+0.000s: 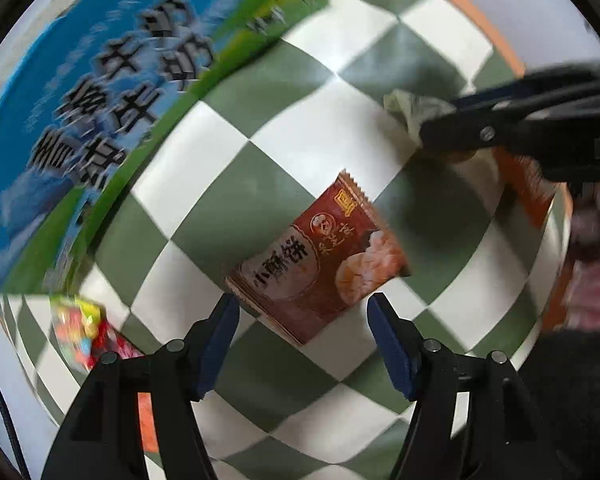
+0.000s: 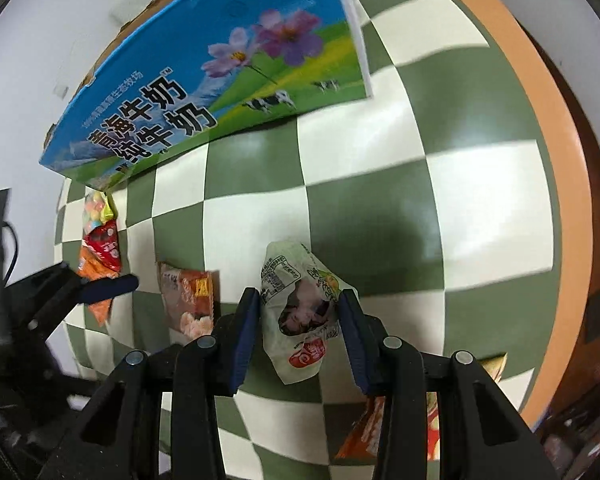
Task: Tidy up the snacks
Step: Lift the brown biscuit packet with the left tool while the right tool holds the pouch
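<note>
1. Our right gripper (image 2: 298, 332) is clamped on the pale green packet (image 2: 300, 316), both pads pressing its sides; we judge it is held for carrying to the box (image 2: 204, 76) ahead and to its left.
2. Our left gripper (image 1: 303, 332) is spread wide, holding nothing, the brown packet (image 1: 320, 256) lying flat just ahead of its tips, likely the next pick.
3. More snacks (image 2: 100, 240) lie loose on the checkered cloth (image 2: 420, 184) near the box corner.
</note>
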A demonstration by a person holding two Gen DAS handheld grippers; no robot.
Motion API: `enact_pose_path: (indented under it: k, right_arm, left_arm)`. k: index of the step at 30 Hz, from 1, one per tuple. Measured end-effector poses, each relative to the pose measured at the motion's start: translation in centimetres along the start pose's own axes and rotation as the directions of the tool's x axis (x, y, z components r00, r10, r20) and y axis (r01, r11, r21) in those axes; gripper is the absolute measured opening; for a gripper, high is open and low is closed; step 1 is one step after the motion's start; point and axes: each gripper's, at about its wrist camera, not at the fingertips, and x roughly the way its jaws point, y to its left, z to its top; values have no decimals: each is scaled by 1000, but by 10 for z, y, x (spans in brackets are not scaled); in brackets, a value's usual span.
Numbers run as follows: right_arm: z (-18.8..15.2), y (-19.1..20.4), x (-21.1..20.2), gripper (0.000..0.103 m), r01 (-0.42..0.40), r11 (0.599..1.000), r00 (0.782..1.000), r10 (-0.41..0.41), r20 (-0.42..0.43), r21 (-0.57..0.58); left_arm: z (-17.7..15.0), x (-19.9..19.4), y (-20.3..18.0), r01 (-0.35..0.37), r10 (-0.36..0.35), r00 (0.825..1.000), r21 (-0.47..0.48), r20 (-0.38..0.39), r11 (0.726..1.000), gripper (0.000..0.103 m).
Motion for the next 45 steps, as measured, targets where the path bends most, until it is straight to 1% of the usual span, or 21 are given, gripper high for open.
enact_pose_path:
  k: [3, 5, 8, 11, 12, 14, 15, 17, 18, 19, 20, 21, 22, 25, 28, 32, 34, 38, 40, 42, 45]
  right_arm:
    - [-3, 0, 3, 43, 3, 1000, 1000, -3, -2, 3]
    - [-2, 1, 4, 43, 4, 1000, 1000, -4, -3, 4]
    - [0, 5, 5, 43, 9, 1000, 1000, -9, -4, 0]
    - [2, 9, 7, 43, 14, 1000, 1000, -14, -5, -8]
    - [2, 10, 8, 43, 14, 1000, 1000, -14, -7, -10]
    - [2, 13, 11, 43, 20, 1000, 1000, -20, -10, -20]
    - [3, 14, 12, 43, 25, 999, 1000, -25, -11, -25]
    - [5, 17, 15, 43, 35, 999, 999, -35, -13, -39]
    - [7, 19, 18, 43, 40, 998, 999, -40, -14, -46]
    - [9, 22, 20, 44, 43, 998, 999, -44, -19, -55]
    - [11, 24, 22, 44, 49, 997, 998, -51, -24, -65]
    - [13, 25, 23, 44, 56, 995, 998, -58, -24, -78]
    - [14, 25, 23, 44, 60, 995, 998, -62, -25, -85]
    - [16, 25, 24, 44, 46, 995, 998, -50, -47, -84]
    - [17, 22, 23, 46, 37, 997, 998, -40, -57, -63]
    - [15, 19, 20, 47, 19, 999, 998, -21, -57, -33]
    - [13, 17, 17, 47, 11, 1000, 999, -12, -53, -23]
    - [9, 9, 9, 47, 6, 1000, 999, -6, -37, 0]
    - [7, 4, 9, 47, 19, 1000, 999, -19, -40, 9]
    - [5, 0, 8, 47, 10, 1000, 999, -9, -41, 24]
    - [3, -1, 6, 47, 8, 1000, 999, -7, -31, 30]
  left_arm:
    - [9, 16, -5, 19, -15, 998, 83, -54, 996, 65]
    - [17, 21, -5, 14, -9, 998, 81, -56, 997, 65]
    - [20, 17, 9, 87, -87, 996, -34, -16, 996, 63]
    - [17, 11, 35, 189, -185, 982, -234, 42, 954, 59]
    - [13, 11, 43, 216, -210, 976, -307, 54, 927, 59]
    - [1, 16, 59, 261, -263, 963, -474, 63, 841, 59]
    - [-8, 22, 69, 280, -302, 951, -574, 59, 769, 57]
    - [-20, 30, 81, 347, -378, 919, -676, 108, 650, 59]
    - [-23, 31, 85, 359, -386, 914, -699, 129, 618, 59]
    - [-22, 30, 88, 358, -377, 916, -700, 136, 618, 59]
    - [-21, 26, 89, 346, -356, 925, -678, 132, 648, 59]
    - [-17, 19, 90, 319, -324, 939, -644, 116, 695, 59]
    - [-11, 7, 87, 265, -260, 961, -590, 97, 762, 59]
    - [3, -17, 77, 206, -183, 979, -441, 94, 874, 61]
    - [19, -29, 66, 107, -94, 994, -260, 59, 960, 68]
    - [39, -21, 45, -34, 33, 999, -51, -6, 998, 68]
    - [46, -11, 31, -88, 89, 996, 61, -18, 994, 68]
    - [62, 8, 8, -119, 125, 992, 184, -19, 976, 68]
    - [68, 10, 11, -84, 86, 996, 170, -7, 982, 66]
    - [69, 8, 20, -17, 16, 1000, 102, 10, 995, 63]
    - [41, 2, 48, 51, -50, 998, -29, 37, 998, 61]
